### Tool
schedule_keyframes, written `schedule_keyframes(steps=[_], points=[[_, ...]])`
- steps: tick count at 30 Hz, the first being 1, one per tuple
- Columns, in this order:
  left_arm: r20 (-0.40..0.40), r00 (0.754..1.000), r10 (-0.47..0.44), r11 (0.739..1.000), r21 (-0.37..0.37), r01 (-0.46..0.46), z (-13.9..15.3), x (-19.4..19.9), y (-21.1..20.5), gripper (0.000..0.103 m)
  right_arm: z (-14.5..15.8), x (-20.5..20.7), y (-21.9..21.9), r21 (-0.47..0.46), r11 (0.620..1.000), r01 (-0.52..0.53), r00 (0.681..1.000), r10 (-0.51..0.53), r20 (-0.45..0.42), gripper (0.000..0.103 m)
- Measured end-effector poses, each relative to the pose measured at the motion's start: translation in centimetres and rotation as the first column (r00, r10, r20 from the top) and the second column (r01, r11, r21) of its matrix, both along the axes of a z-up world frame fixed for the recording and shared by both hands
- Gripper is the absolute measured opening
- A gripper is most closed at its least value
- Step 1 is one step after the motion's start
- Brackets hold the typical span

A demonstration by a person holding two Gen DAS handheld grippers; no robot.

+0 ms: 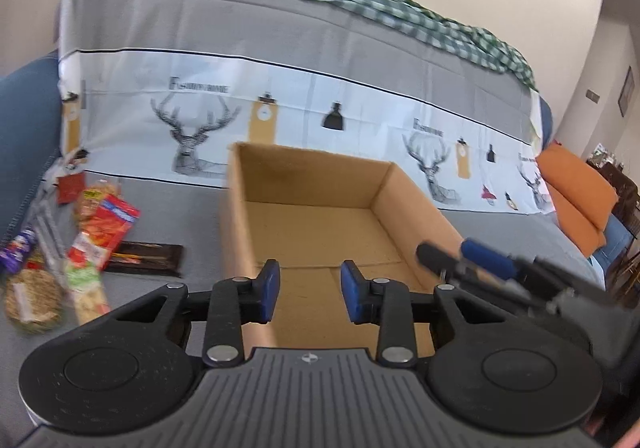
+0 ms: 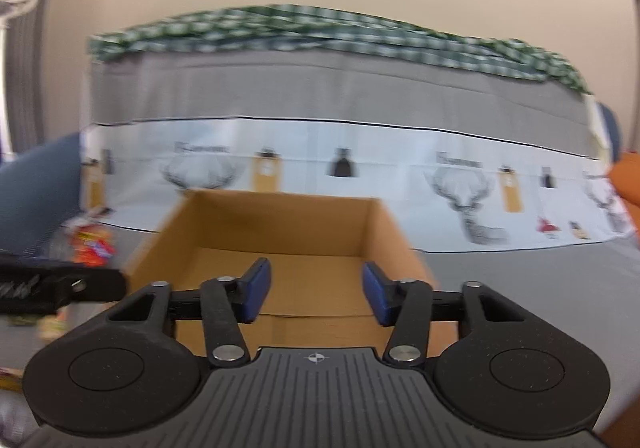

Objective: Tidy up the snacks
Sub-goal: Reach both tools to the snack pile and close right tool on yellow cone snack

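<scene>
Holding my left hand-held gripper [image 1: 307,290] spread wide and gripping nothing, I hover it over the near left edge of the cardboard box [image 1: 320,224], while my right hand-held gripper [image 2: 316,294], also wide apart and bare, hangs over the box's near side. Inside, only the bare cardboard floor shows. Left of the box, the snacks [image 1: 96,232] lie in a loose heap on the grey sofa cover [image 1: 180,215], with a dark flat packet [image 1: 146,258] just beside them.

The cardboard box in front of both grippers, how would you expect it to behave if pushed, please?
The cardboard box looks empty, so probably light and quick to slide. Its open walls may flex. Its wide, flat base makes tipping unlikely.
</scene>
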State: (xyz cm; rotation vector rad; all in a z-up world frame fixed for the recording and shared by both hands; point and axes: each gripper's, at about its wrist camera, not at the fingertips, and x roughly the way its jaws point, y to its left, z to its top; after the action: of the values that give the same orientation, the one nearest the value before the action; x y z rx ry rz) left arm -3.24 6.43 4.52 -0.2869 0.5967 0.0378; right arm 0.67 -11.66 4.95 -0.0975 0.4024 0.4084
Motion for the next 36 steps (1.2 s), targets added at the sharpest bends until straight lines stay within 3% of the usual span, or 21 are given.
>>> schedule_keyframes(steps=[5, 7, 10, 13, 17, 19, 21, 25, 28, 31, 32, 34, 36], points=[[-0.026, 0.999, -0.026, 1.000, 0.016, 0.026, 0.5, -1.0, 6.5, 0.037, 1.2, -3.0, 4.4, 0.095, 0.980, -0.177, 0.983, 0.181, -0.029, 0.037], [-0.038, 0.999, -0.030, 0.999, 0.030, 0.031, -0.2, -1.6, 9.2, 0.037, 1.1, -3.8, 6.5, 0.154, 0.959, -0.237, 0.965, 0.251, -0.080, 0.033], [-0.081, 0.996, 0.034, 0.993, -0.113, -0.043, -1.6, -2.4, 13.8, 0.037, 0.4, -4.6, 9.4, 0.251, 0.913, -0.322, 0.909, 0.372, -0.186, 0.033], [-0.119, 0.986, 0.113, 0.987, -0.102, -0.126, -3.0, -3.1, 16.0, 0.037, -1.3, -5.1, 12.7, 0.286, 0.887, -0.363, 0.840, 0.444, -0.312, 0.033], [-0.173, 0.968, 0.184, 0.964, -0.163, -0.212, -4.3, -3.5, 19.0, 0.038, -4.5, -5.3, 15.7, 0.288, 0.904, -0.316, 0.767, 0.422, -0.483, 0.036], [-0.199, 0.955, 0.221, 0.938, -0.223, -0.264, -4.9, -3.8, 20.6, 0.038, -6.0, -4.8, 16.7, 0.298, 0.917, -0.266, 0.732, 0.394, -0.556, 0.045], [-0.223, 0.941, 0.254, 0.917, -0.253, -0.308, -5.2, -3.9, 21.7, 0.038, -7.4, -4.4, 17.6, 0.292, 0.932, -0.215, 0.700, 0.356, -0.619, 0.062], [-0.241, 0.928, 0.285, 0.901, -0.264, -0.345, -5.4, -4.1, 22.6, 0.044, -10.1, -3.8, 18.7, 0.268, 0.952, -0.146, 0.645, 0.297, -0.704, 0.070], [-0.246, 0.919, 0.307, 0.895, -0.253, -0.367, -5.4, -4.1, 22.9, 0.049, -11.3, -3.1, 20.0, 0.258, 0.956, -0.141, 0.639, 0.287, -0.714, 0.074], [-0.261, 0.903, 0.342, 0.879, -0.250, -0.406, -5.7, -4.3, 23.4, 0.051, -11.2, -3.6, 21.3, 0.176, 0.960, -0.219, 0.693, 0.281, -0.664, 0.067], [-0.269, 0.896, 0.353, 0.871, -0.256, -0.420, -5.8, -4.3, 23.7, 0.051, -11.0, -3.9, 21.9, 0.132, 0.957, -0.258, 0.717, 0.281, -0.638, 0.051], [-0.292, 0.881, 0.371, 0.856, -0.259, -0.446, -6.4, -4.2, 24.1, 0.051, -10.7, -4.1, 22.4, 0.086, 0.945, -0.315, 0.744, 0.303, -0.596, 0.040], [-0.312, 0.869, 0.385, 0.848, -0.252, -0.466, -6.8, -3.8, 24.5, 0.051, -10.0, -4.3, 22.3, 0.047, 0.936, -0.349, 0.770, 0.315, -0.555, 0.011]])
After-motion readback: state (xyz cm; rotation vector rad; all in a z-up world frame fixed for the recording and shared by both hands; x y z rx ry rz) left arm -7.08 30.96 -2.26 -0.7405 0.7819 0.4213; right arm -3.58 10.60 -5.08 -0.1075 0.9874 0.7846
